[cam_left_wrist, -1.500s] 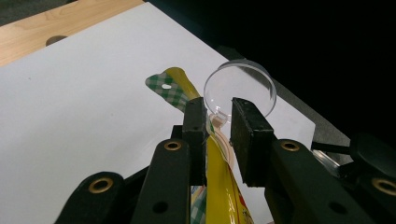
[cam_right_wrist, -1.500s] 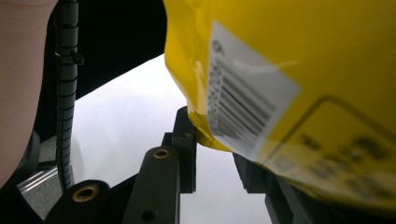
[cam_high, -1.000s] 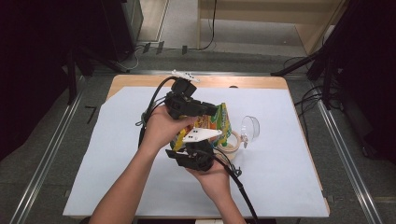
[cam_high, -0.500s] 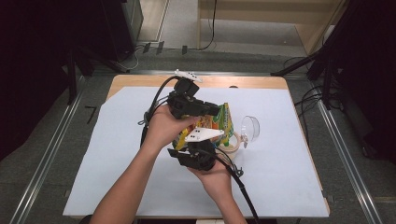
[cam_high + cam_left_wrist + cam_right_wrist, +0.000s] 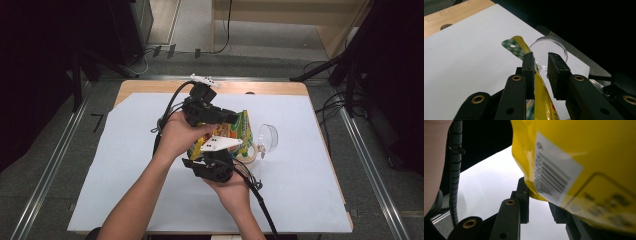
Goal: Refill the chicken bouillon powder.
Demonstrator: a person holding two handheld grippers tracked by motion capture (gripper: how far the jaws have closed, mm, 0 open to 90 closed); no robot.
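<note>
A yellow snack bag (image 5: 240, 126) with a green-checked top seal is held above the white sheet between my two grippers. My left gripper (image 5: 226, 116) comes in from the far side and is shut on the bag's upper edge (image 5: 539, 85). In the left gripper view (image 5: 541, 58) the film lies against one pad, with a small gap at the other tip. My right gripper (image 5: 216, 151) comes from the near side. In the right gripper view (image 5: 537, 195) its jaws hold the bag's lower corner (image 5: 534, 191), beside a barcode label (image 5: 554, 177).
A clear glass bowl (image 5: 268, 137) lies tipped on the sheet just right of the bag, also behind the jaws (image 5: 549, 46). The white sheet (image 5: 125, 150) covers the wooden table (image 5: 150, 87). A small white object (image 5: 202, 79) sits at the far edge. Cables trail from both grippers.
</note>
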